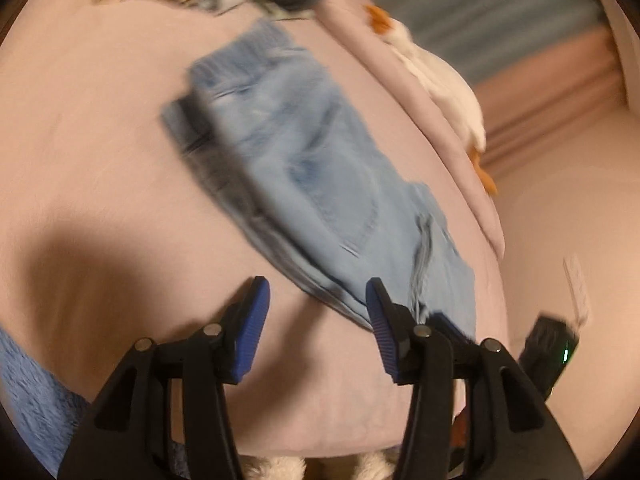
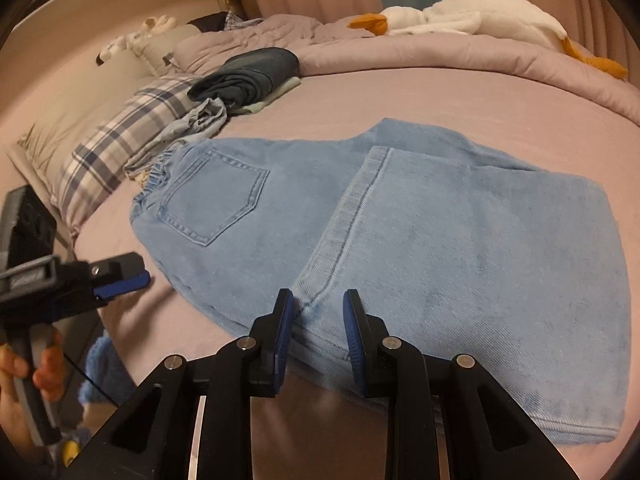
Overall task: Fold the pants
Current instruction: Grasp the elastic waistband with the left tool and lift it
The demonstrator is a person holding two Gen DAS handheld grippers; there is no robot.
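Light blue denim pants (image 2: pixel 400 216) lie on the pink bed sheet (image 2: pixel 360 96), legs folded back over the upper part, back pocket up, elastic waistband to the left. My right gripper (image 2: pixel 316 320) is open, its fingers straddling the near folded edge of the pants. My left gripper (image 1: pixel 318 312) is open above the sheet at the pants' (image 1: pixel 304 168) near edge; that view is blurred. It also shows in the right wrist view (image 2: pixel 132 280) at the left, beside the pants.
A plaid pillow (image 2: pixel 120 140), a pile of dark folded clothes (image 2: pixel 248 72) and a crumpled pale garment (image 2: pixel 192 124) lie at the back left. A white goose plush (image 2: pixel 460 16) rests on the rolled pink duvet (image 2: pixel 440 56) behind.
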